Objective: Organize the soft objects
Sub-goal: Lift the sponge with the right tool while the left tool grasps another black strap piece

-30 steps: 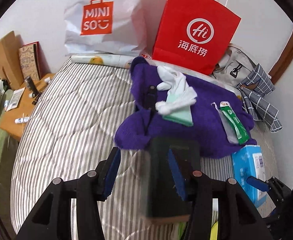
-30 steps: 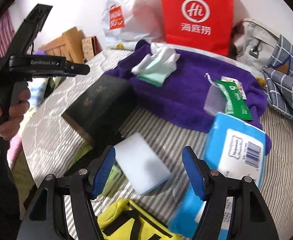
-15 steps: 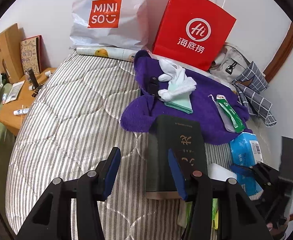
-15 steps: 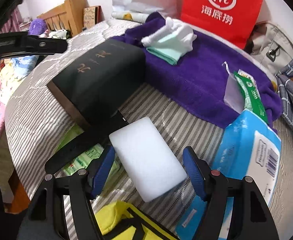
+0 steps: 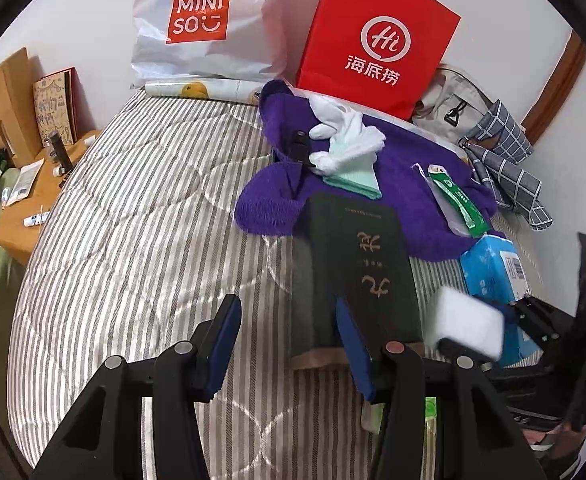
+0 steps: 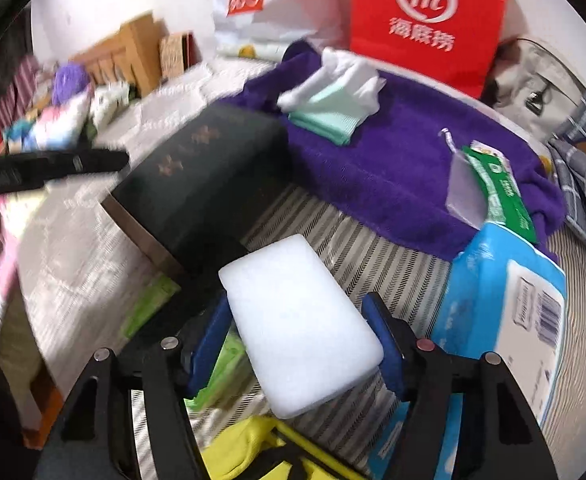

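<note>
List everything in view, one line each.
striped quilted bed cover: one, grey, under everything
purple terry towel: one, purple, far side
dark green hardcover book: one, dark green, centre
white foam sponge block: one, white, in right claw
blue plastic wipes pack: one, blue, right of sponge
red paper bag: one, red, against wall
white plastic shopping bag: one, white, beside red bag
left claw: one, black with blue pads, open, empty
right claw: one, black, closing on sponge

White plastic bag point(image 5: 209, 36): orange bag-shaped logo, "MINI SO" with a smile mark. Red paper bag point(image 5: 377, 36): white ring with "Hi", beneath it "海底捞". Dark book point(image 5: 357, 272): gold characters on cover, not legible. Blue pack point(image 6: 505, 312): barcode label, digits too small.
</note>
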